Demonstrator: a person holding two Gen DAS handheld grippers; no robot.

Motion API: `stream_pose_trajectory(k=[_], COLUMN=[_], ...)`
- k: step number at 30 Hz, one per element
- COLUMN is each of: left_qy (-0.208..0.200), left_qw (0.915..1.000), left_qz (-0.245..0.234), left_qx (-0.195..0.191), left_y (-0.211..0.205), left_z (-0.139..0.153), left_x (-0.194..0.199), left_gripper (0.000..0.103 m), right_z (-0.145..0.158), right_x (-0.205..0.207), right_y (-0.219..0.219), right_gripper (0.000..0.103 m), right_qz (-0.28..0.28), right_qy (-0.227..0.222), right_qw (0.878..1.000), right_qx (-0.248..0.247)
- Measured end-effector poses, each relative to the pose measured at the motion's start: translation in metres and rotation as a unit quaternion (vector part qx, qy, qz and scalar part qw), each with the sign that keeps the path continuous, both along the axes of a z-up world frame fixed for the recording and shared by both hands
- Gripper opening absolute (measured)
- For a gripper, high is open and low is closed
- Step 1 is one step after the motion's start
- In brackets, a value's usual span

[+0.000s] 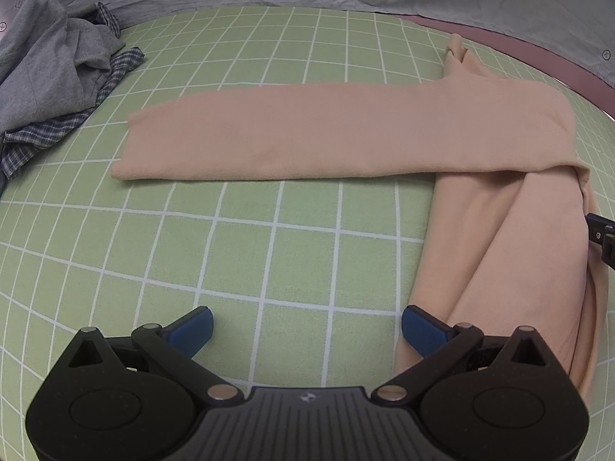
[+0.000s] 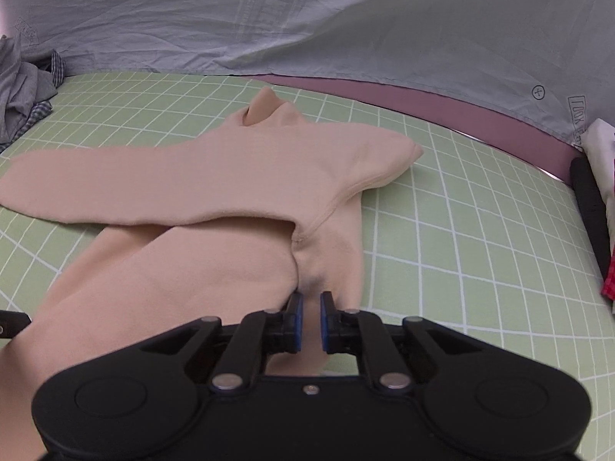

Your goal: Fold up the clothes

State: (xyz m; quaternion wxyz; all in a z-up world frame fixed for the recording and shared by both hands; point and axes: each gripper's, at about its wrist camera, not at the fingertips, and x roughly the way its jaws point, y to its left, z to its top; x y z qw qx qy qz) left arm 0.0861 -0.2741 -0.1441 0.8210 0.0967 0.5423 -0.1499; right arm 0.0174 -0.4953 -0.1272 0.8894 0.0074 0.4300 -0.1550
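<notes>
A peach garment (image 1: 307, 134) lies on the green checked sheet (image 1: 250, 238). One long part stretches flat across it to the left, and another runs down the right side. My left gripper (image 1: 307, 315) is open over bare sheet, its right fingertip (image 1: 417, 324) at the garment's lower left edge, with nothing between the fingers. In the right wrist view, my right gripper (image 2: 310, 299) is shut on a fold of the peach garment (image 2: 192, 176) near where the two parts cross. A black piece of the right gripper (image 1: 601, 234) shows at the garment's right edge.
A crumpled grey garment (image 1: 50, 77) on a blue checked shirt (image 1: 46, 134) sits at the back left. A pale blue bedsheet (image 2: 307, 30) rises behind a mauve strip (image 2: 423, 103). At the far right are a black bar (image 2: 592, 199) and white and red cloth (image 2: 609, 284).
</notes>
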Motion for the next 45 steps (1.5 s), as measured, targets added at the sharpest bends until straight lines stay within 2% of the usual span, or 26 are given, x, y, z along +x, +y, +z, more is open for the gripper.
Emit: stream_pose_trajectory(k=[4, 8, 13, 17, 21, 26, 31, 33, 37, 38, 40, 41, 42, 45], left_qy=[-0.002, -0.002, -0.003, -0.004, -0.005, -0.007, -0.009, -0.010, -0.013, -0.014, -0.015, -0.015, -0.015, -0.015], left_qw=[1.0000, 1.0000, 1.0000, 1.0000, 1.0000, 1.0000, 0.9999, 0.9999, 0.9999, 0.9999, 0.9998, 0.9998, 0.9999, 0.9999], left_qz=[0.004, 0.004, 0.003, 0.000, 0.000, -0.001, -0.005, -0.006, -0.009, -0.009, -0.008, -0.007, -0.006, -0.006], left_qx=[0.000, 0.001, 0.000, -0.001, -0.001, -0.001, -0.002, -0.003, -0.004, -0.004, -0.004, -0.004, -0.003, -0.002], left_y=[0.000, 0.000, 0.000, 0.002, 0.002, 0.001, 0.002, 0.002, 0.002, 0.002, 0.002, 0.002, 0.002, 0.001], left_z=[0.000, 0.000, 0.000, 0.000, 0.000, 0.000, 0.000, 0.000, 0.001, 0.000, 0.000, 0.000, 0.000, 0.001], left_x=[-0.002, -0.003, -0.003, -0.003, -0.002, -0.002, -0.003, -0.003, -0.003, -0.003, -0.004, -0.004, -0.004, -0.003], left_gripper=[0.103, 0.103, 0.103, 0.103, 0.103, 0.103, 0.103, 0.103, 0.103, 0.103, 0.103, 0.103, 0.103, 0.103], right_z=[0.000, -0.005, -0.005, -0.002, 0.007, 0.036, 0.049, 0.042, 0.025, 0.025, 0.036, 0.041, 0.046, 0.056], right_x=[0.000, 0.004, 0.013, 0.010, 0.001, -0.013, 0.000, 0.009, 0.024, 0.024, 0.014, 0.009, 0.003, -0.013], right_y=[0.001, 0.007, 0.007, 0.000, -0.006, -0.014, -0.017, -0.014, -0.007, -0.006, -0.004, -0.003, -0.003, -0.012], right_gripper=[0.012, 0.020, 0.025, 0.009, 0.006, 0.006, 0.003, 0.003, 0.003, 0.005, 0.017, 0.031, 0.040, 0.043], right_qz=[0.016, 0.009, 0.002, -0.009, -0.020, -0.035, -0.027, -0.023, -0.033, -0.035, -0.034, -0.034, -0.036, -0.071], right_qy=[-0.006, 0.000, 0.003, -0.006, -0.026, -0.086, -0.129, -0.126, -0.102, -0.102, -0.117, -0.124, -0.133, -0.157], right_qw=[0.999, 1.000, 1.000, 1.000, 0.999, 0.995, 0.984, 0.981, 0.981, 0.981, 0.984, 0.985, 0.986, 0.982], right_qx=[0.029, 0.001, -0.017, -0.012, -0.002, 0.046, 0.117, 0.143, 0.163, 0.159, 0.128, 0.113, 0.099, 0.073])
